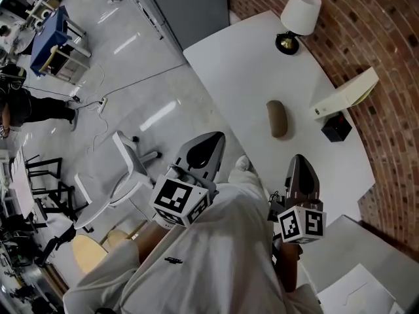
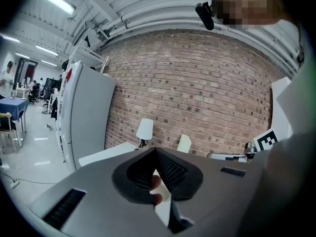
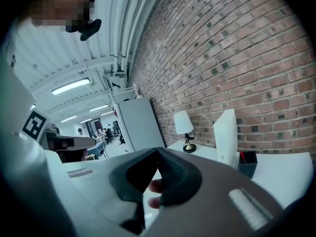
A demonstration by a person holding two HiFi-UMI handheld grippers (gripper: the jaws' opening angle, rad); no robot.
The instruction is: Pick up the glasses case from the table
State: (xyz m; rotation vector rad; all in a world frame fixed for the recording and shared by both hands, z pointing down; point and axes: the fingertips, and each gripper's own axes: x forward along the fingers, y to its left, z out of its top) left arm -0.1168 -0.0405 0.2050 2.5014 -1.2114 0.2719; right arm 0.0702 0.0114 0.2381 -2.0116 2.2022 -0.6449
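Observation:
A brown glasses case (image 1: pixel 277 118) lies on the white table (image 1: pixel 242 64), about mid-table. Both grippers are held low over my white-clothed lap, short of the table's near edge. My left gripper (image 1: pixel 217 136) is left of the case and off the table, its jaws meeting at the tip (image 2: pixel 155 150), shut and empty. My right gripper (image 1: pixel 298 157) points at the table edge just below the case, jaws closed together (image 3: pixel 158 149), holding nothing. The case is hidden in both gripper views.
On the table stand a white-shaded lamp (image 1: pixel 298 15), a white box (image 1: pixel 344 95) and a small black holder (image 1: pixel 336 128) by the brick wall (image 1: pixel 386 38). A white office chair (image 1: pixel 124 169) stands on the floor at left. A second white surface (image 1: pixel 366 260) lies at bottom right.

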